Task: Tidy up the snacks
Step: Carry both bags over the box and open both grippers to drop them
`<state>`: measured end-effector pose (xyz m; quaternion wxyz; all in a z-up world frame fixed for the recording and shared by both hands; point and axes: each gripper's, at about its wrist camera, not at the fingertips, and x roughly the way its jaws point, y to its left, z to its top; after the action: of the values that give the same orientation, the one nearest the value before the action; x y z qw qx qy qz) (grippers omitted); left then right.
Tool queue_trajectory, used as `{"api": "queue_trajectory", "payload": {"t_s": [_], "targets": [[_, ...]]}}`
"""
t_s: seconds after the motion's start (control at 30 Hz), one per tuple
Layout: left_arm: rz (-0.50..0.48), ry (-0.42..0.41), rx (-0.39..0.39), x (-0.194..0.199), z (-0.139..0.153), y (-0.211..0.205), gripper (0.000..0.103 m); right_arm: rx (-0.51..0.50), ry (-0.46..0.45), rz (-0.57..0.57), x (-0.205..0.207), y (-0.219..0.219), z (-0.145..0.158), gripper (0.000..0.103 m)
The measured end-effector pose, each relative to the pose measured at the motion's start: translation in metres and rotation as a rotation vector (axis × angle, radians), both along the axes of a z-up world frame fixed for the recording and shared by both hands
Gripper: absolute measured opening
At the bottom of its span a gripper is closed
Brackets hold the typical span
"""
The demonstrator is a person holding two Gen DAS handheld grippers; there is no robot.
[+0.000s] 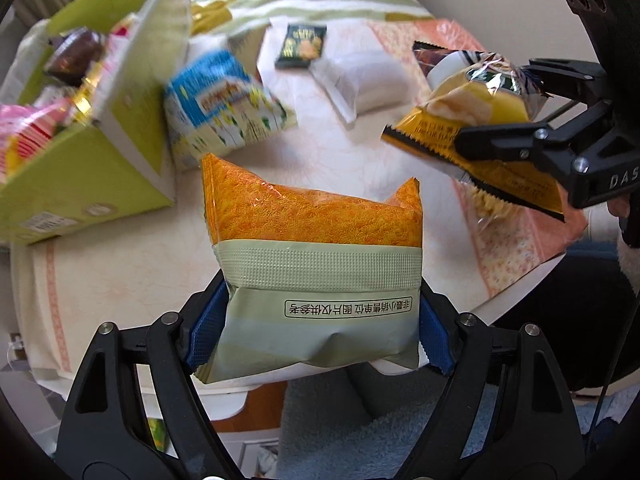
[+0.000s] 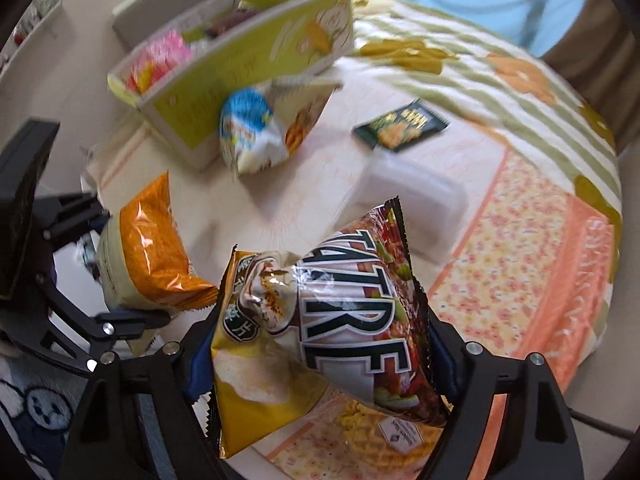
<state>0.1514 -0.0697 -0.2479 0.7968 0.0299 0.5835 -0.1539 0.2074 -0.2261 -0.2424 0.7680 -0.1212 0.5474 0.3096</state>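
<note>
Okay, left gripper (image 1: 320,320) is clamped on an orange-and-pale-green snack bag (image 1: 316,240), blue pads pressing the bag's lower sides at 9 and 3 o'clock, bag upright and lifted off the table (image 1: 120,272). Right gripper (image 2: 320,344) is closed on a yellow-and-brown chip bag (image 2: 320,320), bag tilted, big white letters facing the camera, held in the air too.

Left wrist view: right gripper (image 1: 504,108) sits at 2 o'clock with the chip bag (image 1: 472,104) pinched between its black fingers. Green cardboard box (image 1: 100,136) at 10 o'clock, holding pink and brown packets. Blue-and-white snack bag (image 1: 224,108) leans against the box's side, about 11 o'clock. Dark green packet (image 1: 302,46) at 12 o'clock, flat on the table. White packet (image 1: 360,80) just beside it at 1 o'clock. Clear packet of yellow waffle-like snack (image 1: 492,204) lies under the chip bag at 3 o'clock.

Right wrist view: left gripper (image 2: 100,264) at 9 o'clock with the orange bag (image 2: 152,248). Box (image 2: 224,84) at 11 o'clock, blue-and-white bag (image 2: 252,132) touching its side. Dark green packet (image 2: 400,126) at 1 o'clock, white packet (image 2: 416,196) near centre, both motion-blurred. Clear waffle packet (image 2: 372,436) at 6 o'clock below the chip bag. Floral cloth (image 2: 520,240) covers the table at 3 o'clock.
</note>
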Motion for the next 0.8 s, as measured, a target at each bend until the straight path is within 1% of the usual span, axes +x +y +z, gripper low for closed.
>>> {"api": "queue_trajectory", "payload": {"t_s": [0.17,0.37,0.4,0.6,0.8], "targets": [[0.03,-0.083,-0.008,-0.002,0.032,0.001,0.08,0.034,-0.054,-0.061,-0.012,-0.01,0.038,0.081],[0.091,-0.162,-0.061,0.001,0.07,0.025,0.08,0.057,-0.144,-0.09,-0.008,-0.003,0.086,0.081],[0.099,-0.177,-0.063,0.002,0.077,0.031,0.08,0.063,-0.166,-0.086,-0.008,0.001,0.094,0.081],[0.137,-0.254,-0.068,0.025,0.109,0.078,0.08,0.08,-0.223,-0.076,0.005,0.033,0.122,0.081],[0.147,-0.271,-0.072,0.072,0.123,0.132,0.08,0.112,-0.262,-0.085,0.028,0.081,0.144,0.081]]}}
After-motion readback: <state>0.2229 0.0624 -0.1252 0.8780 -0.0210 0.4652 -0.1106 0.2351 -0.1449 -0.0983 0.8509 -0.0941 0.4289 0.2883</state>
